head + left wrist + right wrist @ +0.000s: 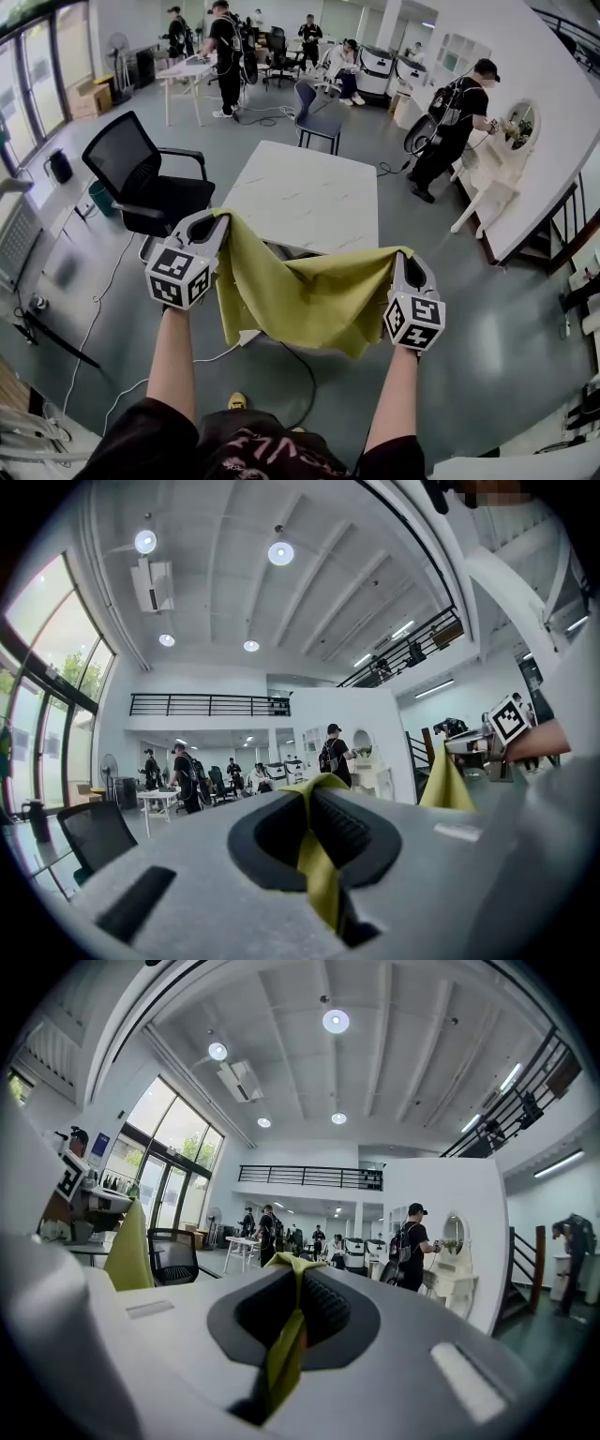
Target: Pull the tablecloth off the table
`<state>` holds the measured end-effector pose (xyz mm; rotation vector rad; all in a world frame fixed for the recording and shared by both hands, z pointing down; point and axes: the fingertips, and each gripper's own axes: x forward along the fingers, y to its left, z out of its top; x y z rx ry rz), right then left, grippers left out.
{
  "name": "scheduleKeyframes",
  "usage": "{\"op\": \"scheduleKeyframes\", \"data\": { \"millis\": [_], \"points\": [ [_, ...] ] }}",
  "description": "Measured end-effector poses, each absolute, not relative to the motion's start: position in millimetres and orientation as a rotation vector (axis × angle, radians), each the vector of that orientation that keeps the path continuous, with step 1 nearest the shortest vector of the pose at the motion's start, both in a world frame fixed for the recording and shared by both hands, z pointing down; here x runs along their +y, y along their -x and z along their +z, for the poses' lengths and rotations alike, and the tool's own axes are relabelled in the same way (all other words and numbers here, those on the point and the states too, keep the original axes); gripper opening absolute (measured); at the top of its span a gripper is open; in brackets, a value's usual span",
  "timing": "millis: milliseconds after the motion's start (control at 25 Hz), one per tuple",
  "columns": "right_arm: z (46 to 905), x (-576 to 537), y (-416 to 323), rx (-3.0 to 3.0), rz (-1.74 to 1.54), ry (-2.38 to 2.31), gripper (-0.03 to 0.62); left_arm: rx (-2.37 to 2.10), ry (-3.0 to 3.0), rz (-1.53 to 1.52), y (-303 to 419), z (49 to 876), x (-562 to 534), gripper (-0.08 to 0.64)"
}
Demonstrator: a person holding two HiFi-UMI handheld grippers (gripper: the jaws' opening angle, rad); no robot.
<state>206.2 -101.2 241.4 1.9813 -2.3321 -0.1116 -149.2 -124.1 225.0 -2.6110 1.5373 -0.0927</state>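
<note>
The person's two forearms reach forward from black sleeves, and a yellow shoe [237, 401] shows on the grey floor between them. A black cable [302, 380] runs along the floor under the arms.

The left gripper [214, 225] has its jaws pressed together on one top corner of the yellow-green cloth [300, 295]. In the left gripper view a strip of the fabric is pinched between the ribbed pads and runs back over the gripper's body. The right gripper [405, 258] is clamped on the other top corner in the same way, with a fold of cloth nipped between its pads. Both grippers point level, with their marker cubes facing the camera.

The cloth hangs in the air between the two grippers. Its top edge sags in the middle and its lower edge droops in loose folds. It is on the near side of the table [309, 187], whose white top lies uncovered. The cloth's top edge crosses the table's near edge in the head view, and whether they touch cannot be told.

A black office chair [141, 173] stands just left of the table, and a grey chair [317, 108] stands at its far end. To the right, a person [455, 122] in black stands at a white stand with a round mirror [520, 122]. Farther back, more people stand and sit around a white desk [187, 70].
</note>
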Motion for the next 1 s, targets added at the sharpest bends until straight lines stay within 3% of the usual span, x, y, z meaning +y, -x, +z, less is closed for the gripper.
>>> {"op": "scheduleKeyframes", "data": {
  "millis": [1000],
  "points": [
    [269,-79,-206,-2.31,-0.087,-2.006,0.014,1.528,2.635,-0.126,154,247,-109,0.005]
  ]
}}
